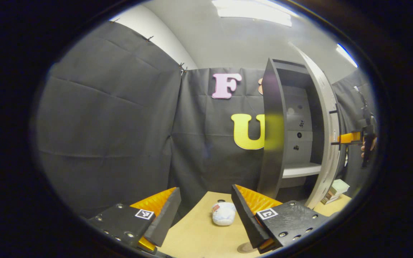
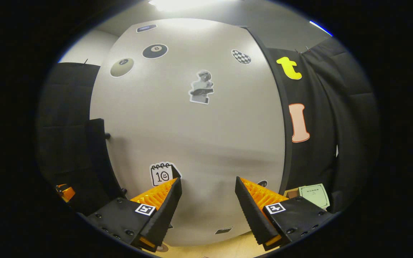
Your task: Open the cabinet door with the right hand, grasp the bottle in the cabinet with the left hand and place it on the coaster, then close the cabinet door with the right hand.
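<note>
Left gripper view: my left claw (image 1: 206, 209) hangs above the wooden table (image 1: 199, 236) with its fingers spread wide, nothing between them.
Bottle: lying on its side on the table, I think; the pale rounded thing with a red-marked end (image 1: 223, 213) sits just ahead of my left claw, in the gap between the fingers but beyond the tips. I cannot tell for sure that it is the bottle.
Coaster: a small round disc (image 1: 246, 247) peeks out under my right-side finger of the left claw, at the near table edge.
Cabinet: ahead and to the right of my left claw, the dark cabinet (image 1: 274, 136) stands open, its grey shelf (image 1: 301, 170) bare as far as I see.
Cabinet door: swung out on the far right of the cabinet, the white door (image 1: 330, 143) shows me its edge.
Right claw from afar: beyond the door edge I see the orange-and-black right gripper (image 1: 351, 137) with a hand (image 1: 368, 147) on it.
Boxes: a small stack (image 1: 335, 191) lies on the table by the foot of the door.
Right gripper view: my right claw (image 2: 208, 195) is wide apart and holds nothing; the white door (image 2: 199, 136) with stickers sits straight ahead, close up. I cannot tell if the tips touch it.
</note>
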